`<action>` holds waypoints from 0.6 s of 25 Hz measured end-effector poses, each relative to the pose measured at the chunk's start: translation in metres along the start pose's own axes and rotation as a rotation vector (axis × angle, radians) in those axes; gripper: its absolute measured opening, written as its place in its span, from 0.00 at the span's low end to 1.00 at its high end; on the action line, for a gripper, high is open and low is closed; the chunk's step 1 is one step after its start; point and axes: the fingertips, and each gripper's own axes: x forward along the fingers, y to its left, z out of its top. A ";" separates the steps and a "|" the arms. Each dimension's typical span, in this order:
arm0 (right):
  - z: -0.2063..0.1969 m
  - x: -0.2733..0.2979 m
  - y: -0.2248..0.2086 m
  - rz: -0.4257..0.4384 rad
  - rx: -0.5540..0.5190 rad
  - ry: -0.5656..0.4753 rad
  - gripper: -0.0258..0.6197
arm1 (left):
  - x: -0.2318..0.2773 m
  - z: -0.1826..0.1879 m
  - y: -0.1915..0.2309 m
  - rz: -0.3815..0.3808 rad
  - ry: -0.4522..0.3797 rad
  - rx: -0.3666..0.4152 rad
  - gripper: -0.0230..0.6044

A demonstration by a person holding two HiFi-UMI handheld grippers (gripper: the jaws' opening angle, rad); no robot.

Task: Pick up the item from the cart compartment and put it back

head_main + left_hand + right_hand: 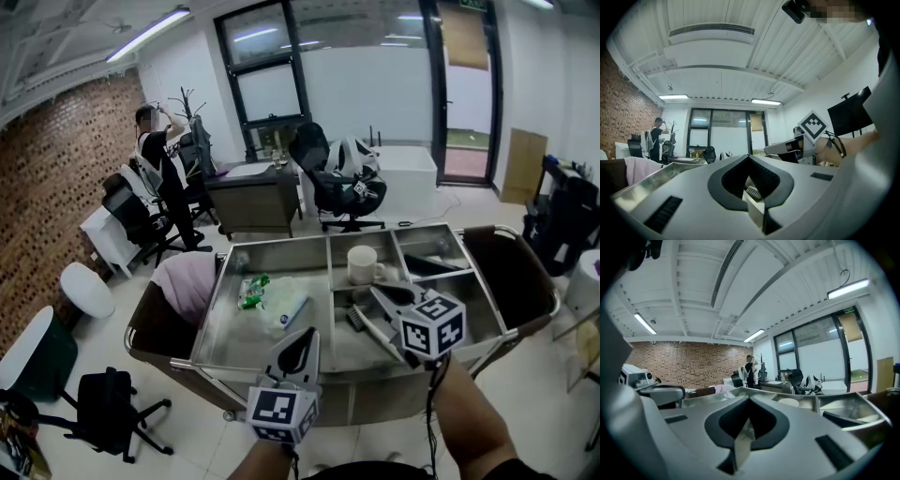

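So my right hand-held gripper (377,294) was pinched fully closed, and as far as I could see there was nothing between the jaws. It sat over the middle compartment of the steel cart (281,246). The brush (356,319) lay in that compartment, in front of the mug (364,264) and right beside the gripper's tip. I couldn't tell if they touched. My left hand-held gripper (307,336) was closed and empty too, level over the front edge of the big compartment with the green packet (253,291).
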 end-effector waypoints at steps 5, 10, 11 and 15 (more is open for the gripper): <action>0.017 -0.027 0.007 0.004 0.017 -0.071 0.06 | 0.003 0.004 -0.002 -0.007 -0.012 0.003 0.04; 0.026 -0.051 0.013 0.009 0.026 -0.128 0.06 | 0.002 0.004 -0.001 0.005 -0.005 0.002 0.04; 0.028 -0.058 0.015 0.011 0.031 -0.144 0.06 | 0.002 0.003 -0.001 0.006 -0.003 0.001 0.04; 0.031 -0.083 0.018 -0.003 0.046 -0.200 0.06 | 0.003 -0.001 -0.001 0.003 0.002 -0.003 0.04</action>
